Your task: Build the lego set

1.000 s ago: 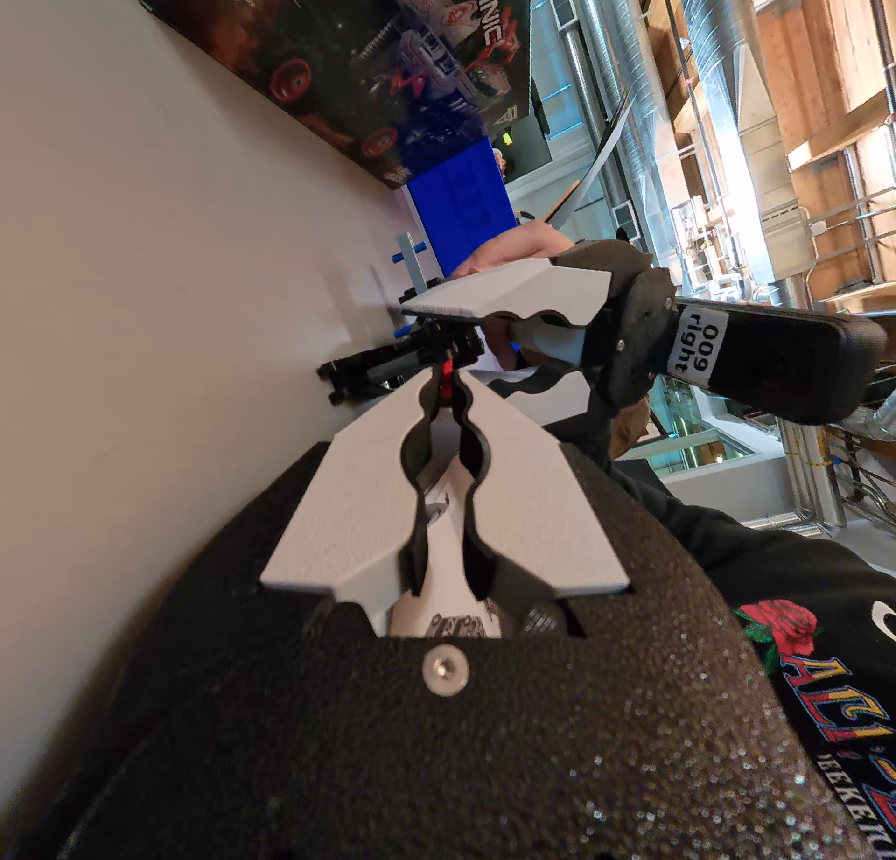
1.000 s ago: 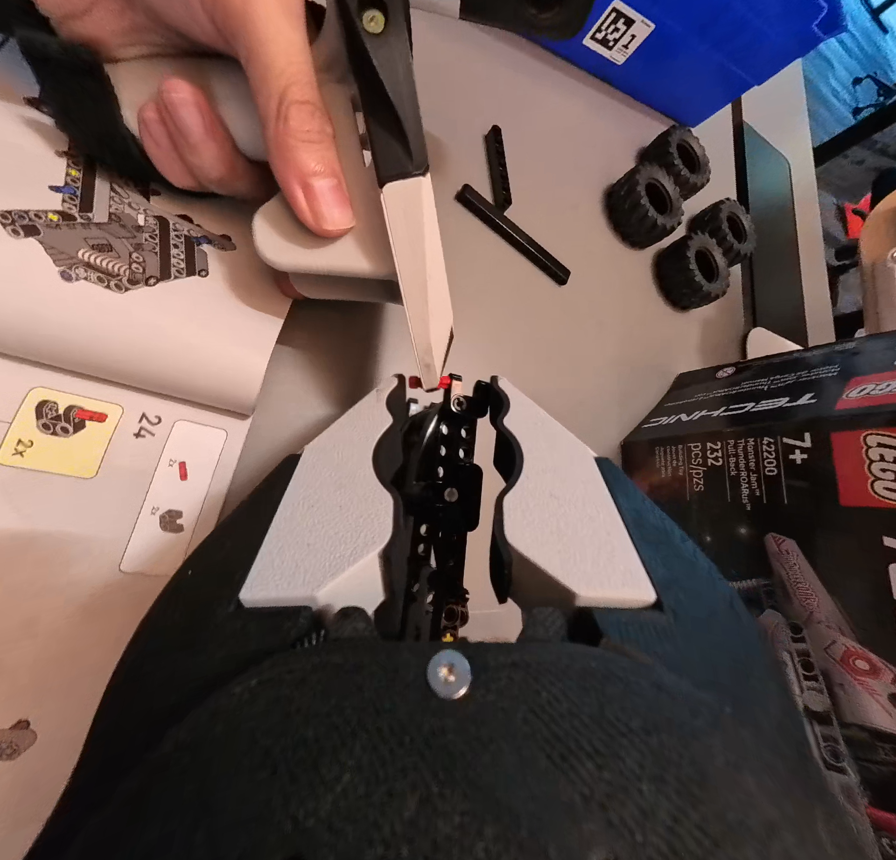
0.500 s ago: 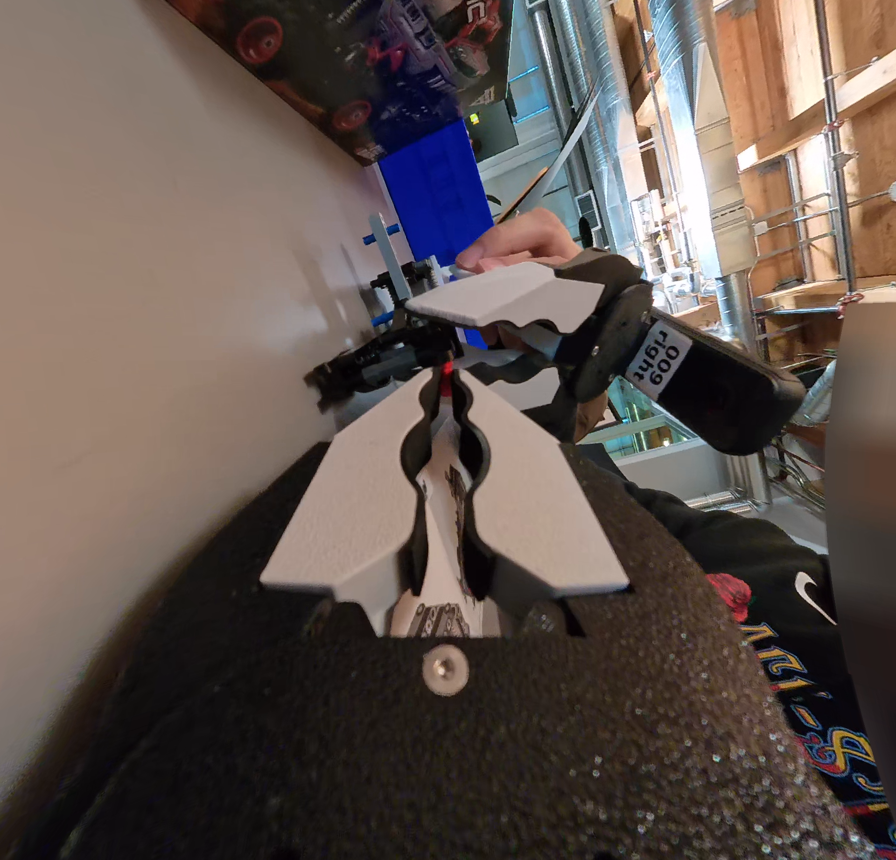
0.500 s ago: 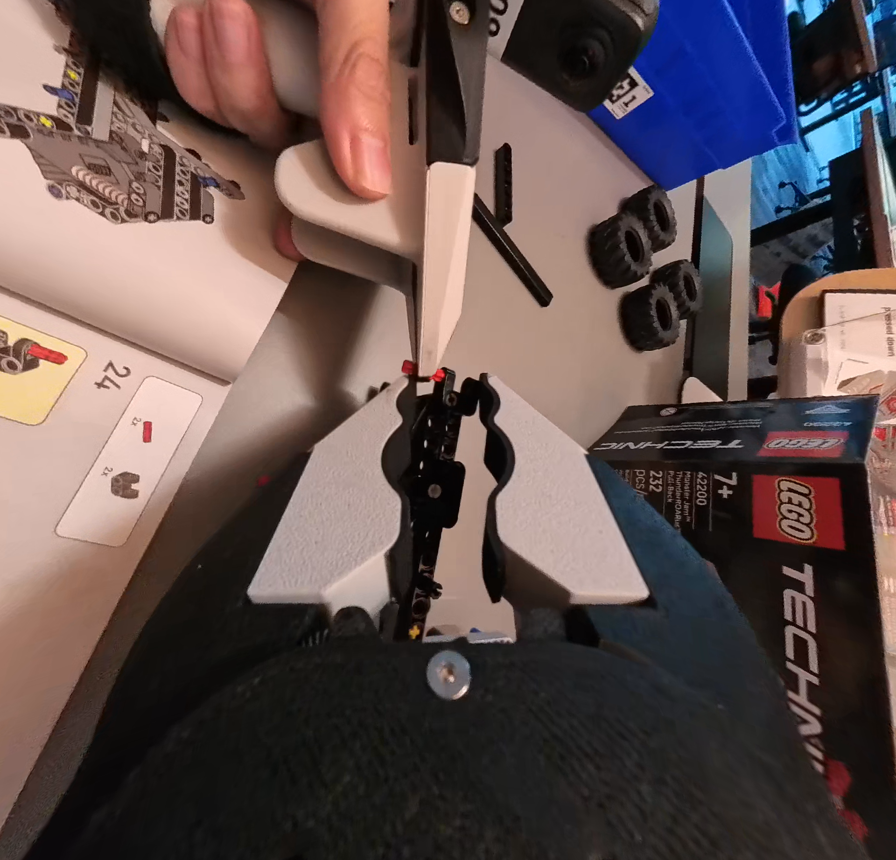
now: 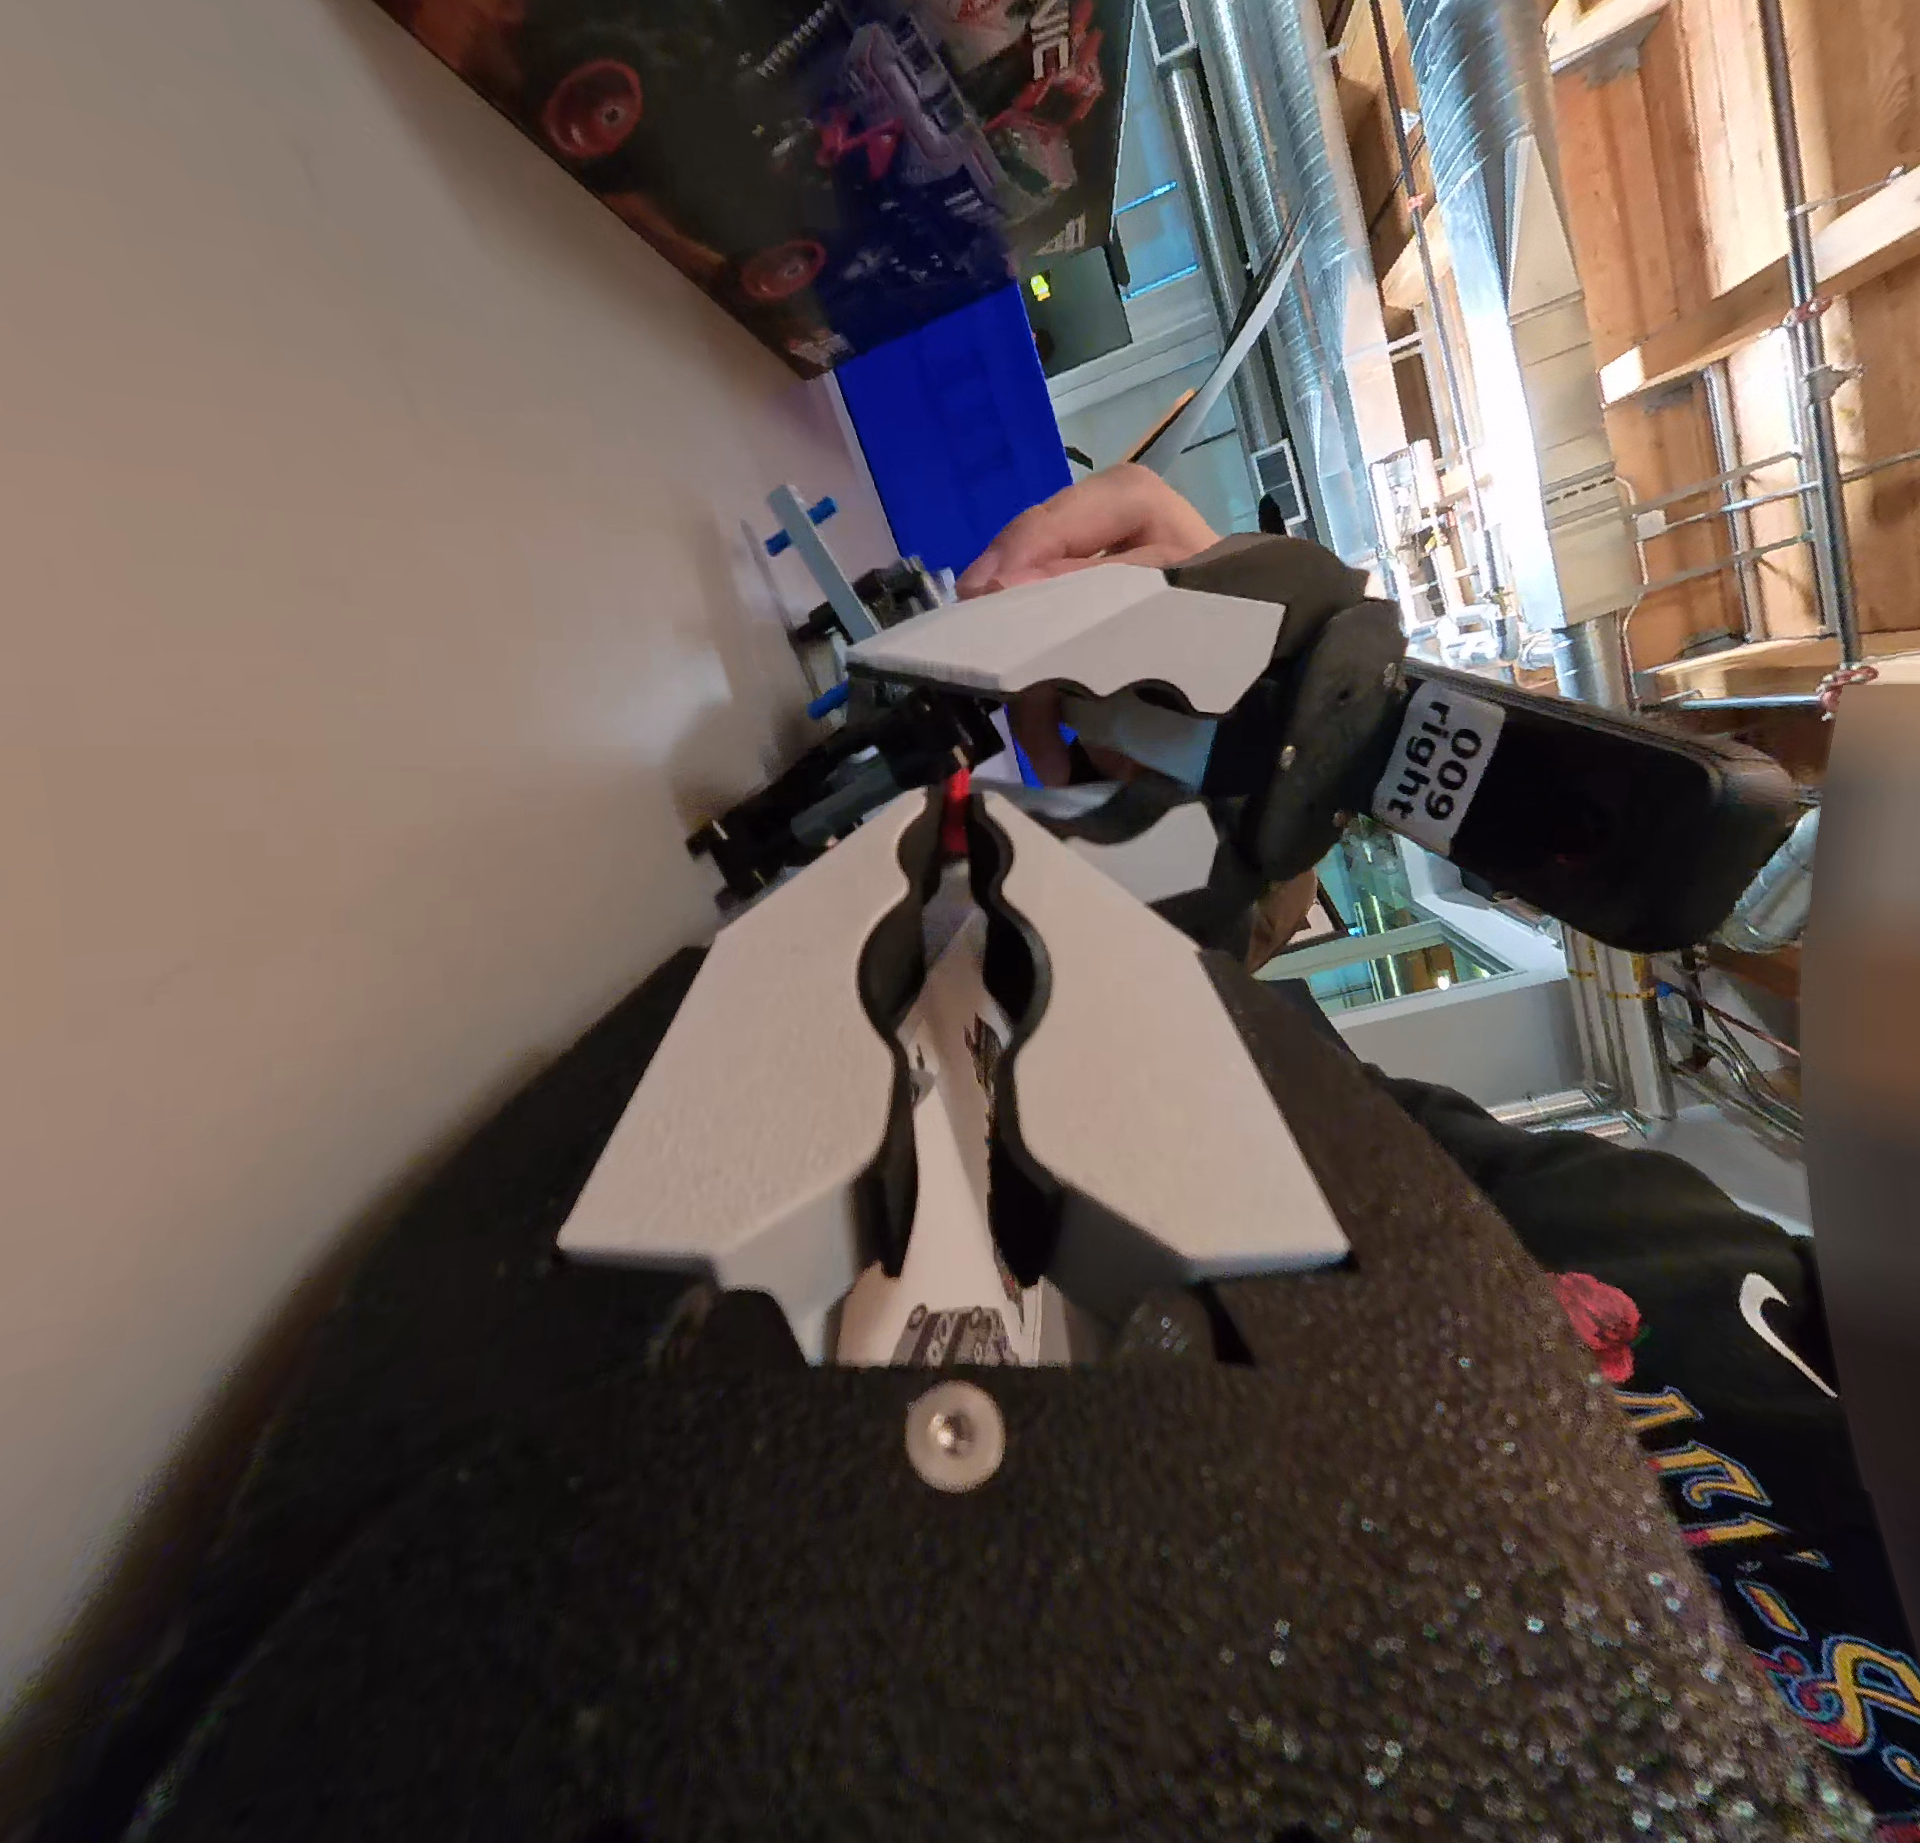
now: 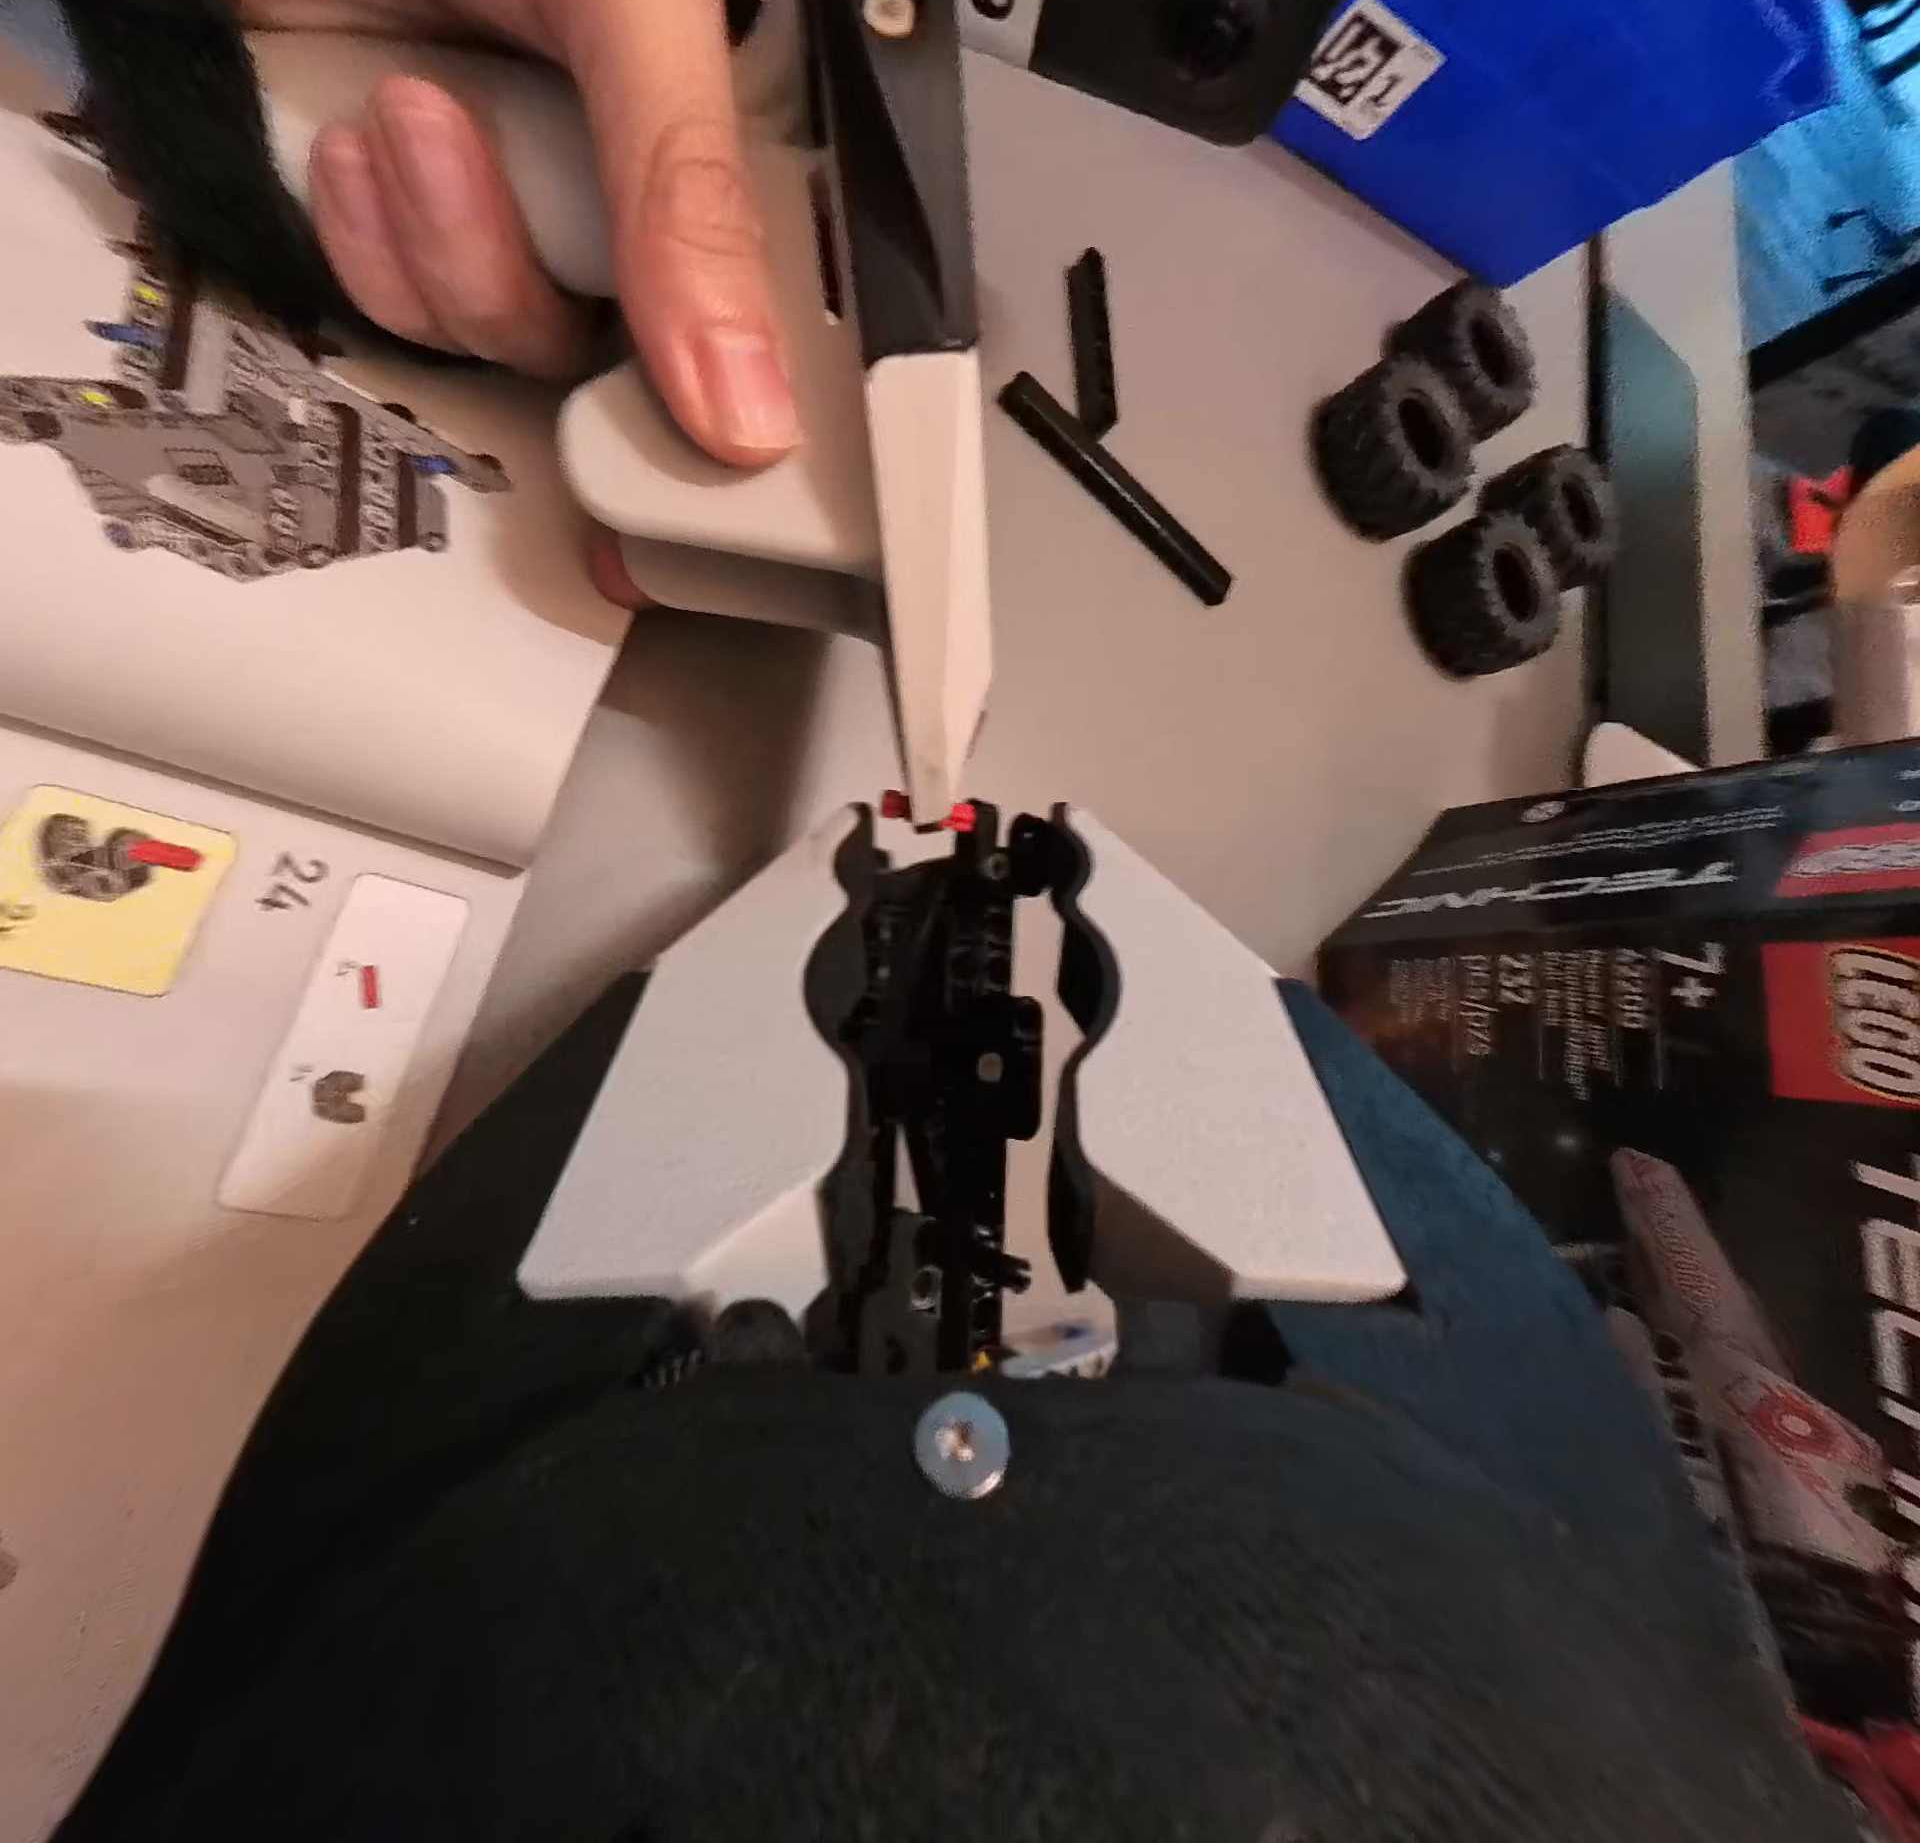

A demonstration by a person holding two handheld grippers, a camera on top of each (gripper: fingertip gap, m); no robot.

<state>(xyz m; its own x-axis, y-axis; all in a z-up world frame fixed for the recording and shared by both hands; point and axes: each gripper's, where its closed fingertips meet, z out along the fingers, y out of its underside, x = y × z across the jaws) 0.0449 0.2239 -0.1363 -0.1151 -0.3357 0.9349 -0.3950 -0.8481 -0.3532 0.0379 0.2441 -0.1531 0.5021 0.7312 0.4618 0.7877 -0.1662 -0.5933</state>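
My right gripper (image 6: 961, 827) is shut on a black Lego assembly (image 6: 935, 1024), which runs lengthwise between its fingers. My left gripper (image 5: 951, 806) is shut on a small red pin (image 5: 953, 819). In the right wrist view the left gripper (image 6: 935, 785) comes down from above, and the red pin (image 6: 961, 813) sits right at the front end of the assembly. In the left wrist view the right gripper's white finger (image 5: 1060, 630) lies across the black assembly (image 5: 821, 817), just beyond my left fingertips.
An open instruction booklet (image 6: 260, 650) lies at the left. Several black tyres (image 6: 1455, 463) and two black beams (image 6: 1112, 484) lie on the white table. A blue bin (image 6: 1558, 79) stands behind them, the set's box (image 6: 1662, 1014) at the right. A person's hand (image 6: 623, 183) holds the left gripper. The grippers are tip to tip, or close to it.
Both grippers have tilted and shifted slightly. The red pin stays at the front end of the black assembly, and both grips are unchanged.
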